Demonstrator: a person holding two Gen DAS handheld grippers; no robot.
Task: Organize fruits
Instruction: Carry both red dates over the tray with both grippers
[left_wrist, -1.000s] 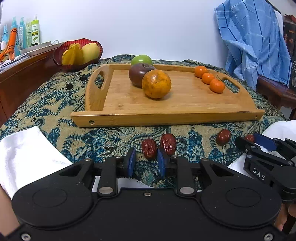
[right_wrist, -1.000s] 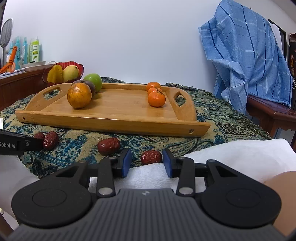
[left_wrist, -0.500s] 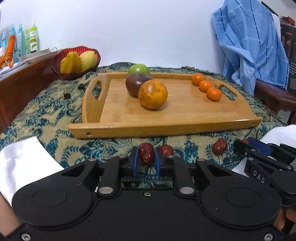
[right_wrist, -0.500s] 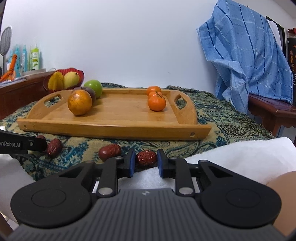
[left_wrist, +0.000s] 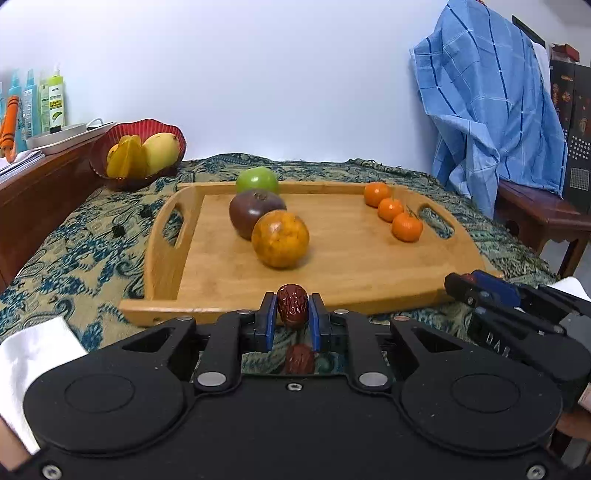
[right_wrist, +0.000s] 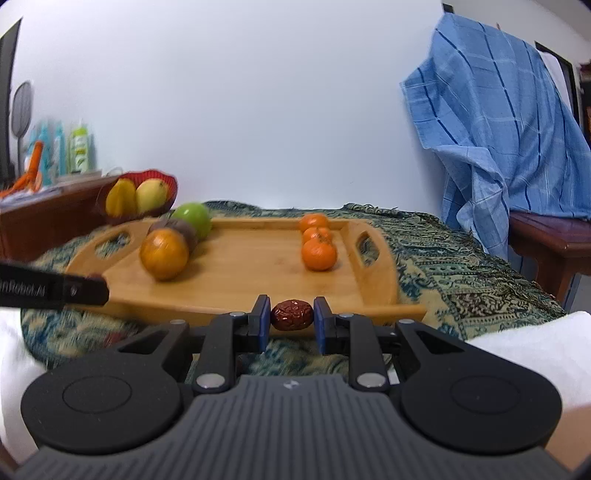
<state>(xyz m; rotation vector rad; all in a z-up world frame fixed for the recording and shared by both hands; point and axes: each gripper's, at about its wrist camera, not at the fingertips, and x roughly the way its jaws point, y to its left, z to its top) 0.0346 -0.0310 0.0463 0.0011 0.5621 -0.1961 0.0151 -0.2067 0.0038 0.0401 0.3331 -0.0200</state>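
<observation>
Left claw (left_wrist: 292, 320): now lifted, clamped on a red date (left_wrist: 292, 305) before the wooden tray (left_wrist: 369, 266).
Right claw (right_wrist: 291, 325): likewise raised, pinching another date (right_wrist: 292, 314).
Third date (left_wrist: 299, 359): stays on the cloth.

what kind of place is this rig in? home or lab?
Likely a home room: a patterned cloth covers the surface under a wooden tray, a blue checked cloth hangs over furniture, and toiletry bottles line a wooden ledge.

Red date (left_wrist: 292, 305) in left gripper (left_wrist: 292, 325)
</observation>
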